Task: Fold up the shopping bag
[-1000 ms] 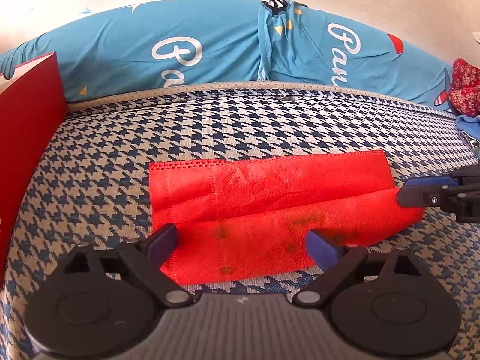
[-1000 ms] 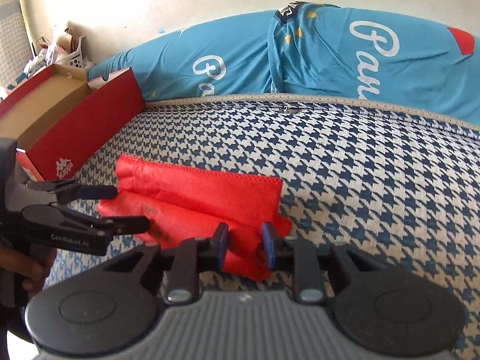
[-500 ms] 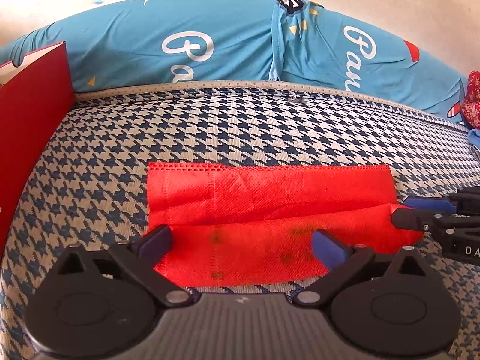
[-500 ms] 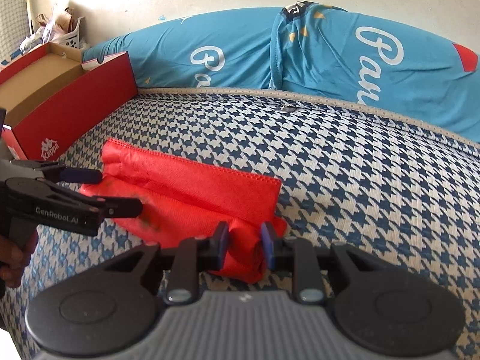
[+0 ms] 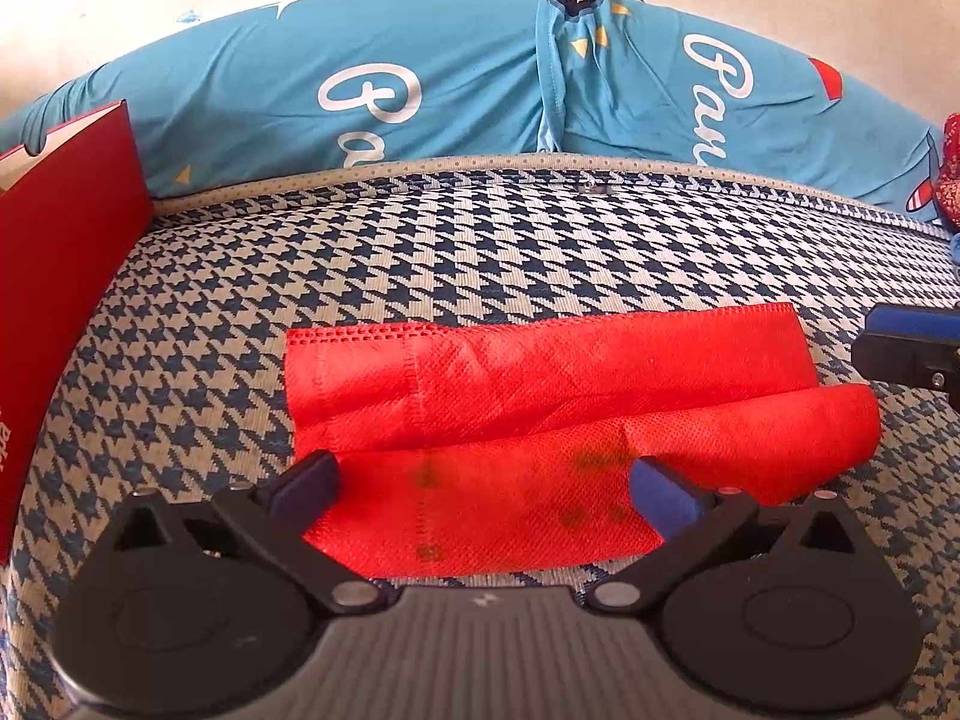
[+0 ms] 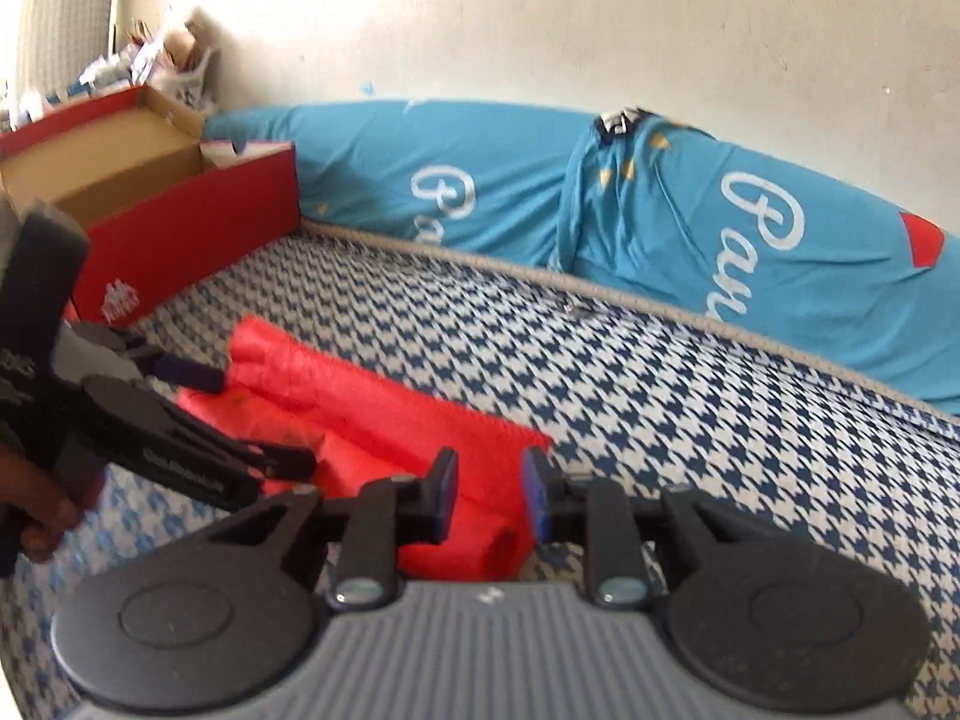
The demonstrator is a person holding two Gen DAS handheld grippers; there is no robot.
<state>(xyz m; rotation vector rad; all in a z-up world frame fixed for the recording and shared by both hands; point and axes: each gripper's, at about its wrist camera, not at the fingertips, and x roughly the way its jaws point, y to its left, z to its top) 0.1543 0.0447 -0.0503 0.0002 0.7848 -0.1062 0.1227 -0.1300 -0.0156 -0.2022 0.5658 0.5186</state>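
Bag [image 5: 540, 396], red, lies folded lengthwise on houndstooth mattress [image 5: 480, 264], near edge rolled over far half. Left gripper [image 5: 480, 483] at bag's near edge, fingers spread wide either side, holding nothing. Right gripper [image 6: 489, 495] at bag's right end, jaws parted around cloth with gaps showing (no pinch visible). Hand [image 6: 42, 516] on left gripper's handle. Red box [image 6: 180, 240] left of bag, apart. Blue pillows [image 5: 420, 84] beyond bag, against wall.

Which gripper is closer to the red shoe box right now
Left. The left gripper is over the bag's end nearest the red shoe box; the right gripper is at the far end.
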